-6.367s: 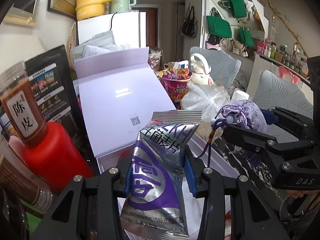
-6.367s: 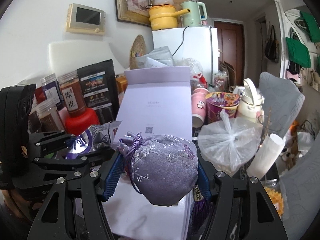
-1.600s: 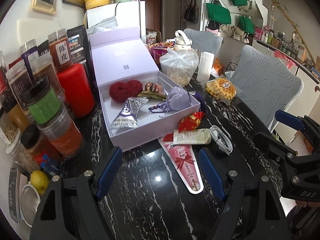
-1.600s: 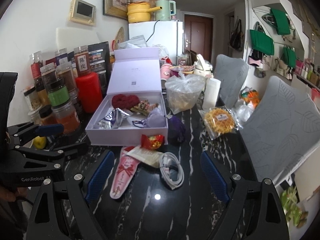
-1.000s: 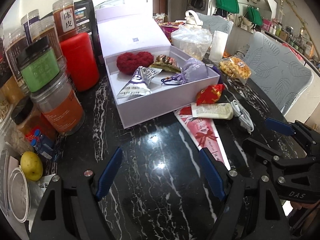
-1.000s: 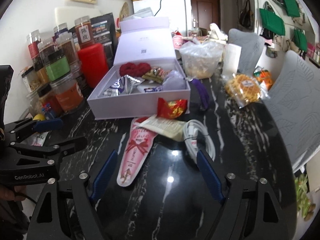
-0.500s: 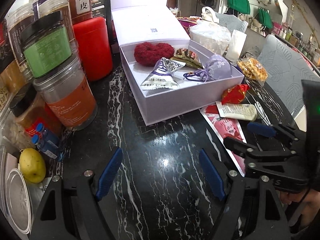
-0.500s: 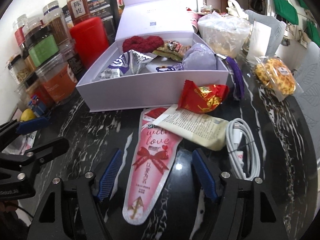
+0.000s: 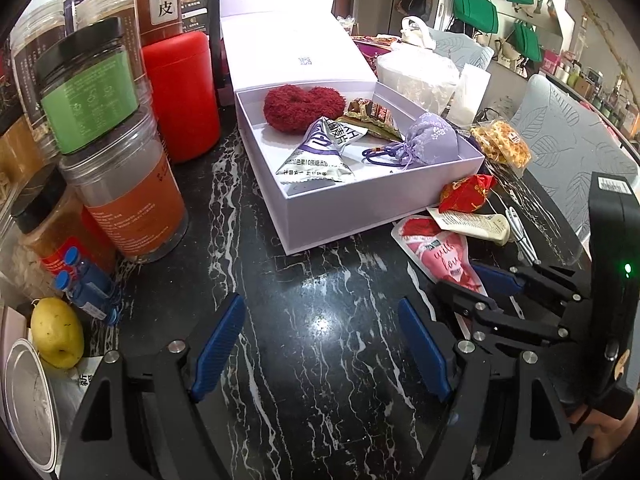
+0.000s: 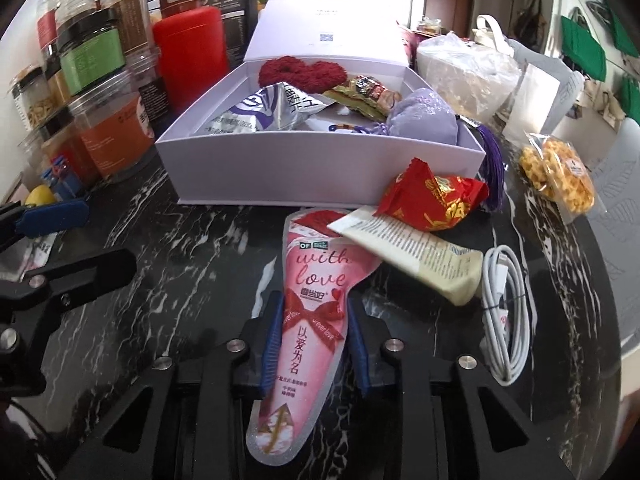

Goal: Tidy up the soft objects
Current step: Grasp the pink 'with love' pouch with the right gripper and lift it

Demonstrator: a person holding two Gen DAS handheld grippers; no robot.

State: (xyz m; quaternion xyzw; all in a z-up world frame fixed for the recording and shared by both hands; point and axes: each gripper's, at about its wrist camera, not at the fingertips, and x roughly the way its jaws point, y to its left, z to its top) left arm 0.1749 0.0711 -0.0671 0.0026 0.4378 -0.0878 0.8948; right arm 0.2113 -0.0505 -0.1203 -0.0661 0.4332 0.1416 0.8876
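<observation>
The right claw point(image 10: 312, 344) had its blue pads pinched on the narrow lower half of the pink pouch point(image 10: 316, 292), which lay flat on the black marbled worktop point(image 10: 192, 248) near its front edge. The left claw point(image 9: 320, 344) hung wide open over bare worktop to the left, holding nothing. Judging from this, the step in hand was lifting the pouch into the lilac box point(image 10: 320, 160). The pouch's wide upper end lay tucked under the cream tube point(image 10: 412, 252), and the red candy wrapper point(image 10: 432, 196) rested on that tube, so a straight upward pull would likely drag both along; drawing the pouch back toward the front edge first, low and slow, should slip it free. The pads held only a thin, slick strip, so the pouch would probably droop and swing; it ought to be raised well above the box's near wall before going forward. The white cable point(image 10: 504, 312) lay just right of the claw and should be left alone. Farther back, the box already held a silver snack bag point(image 10: 264, 112), a lilac sachet point(image 10: 424, 120), a foil snack point(image 10: 364, 92) and a red heart cushion point(image 10: 300, 70); the freest floor seemed the near middle, behind the front wall
</observation>
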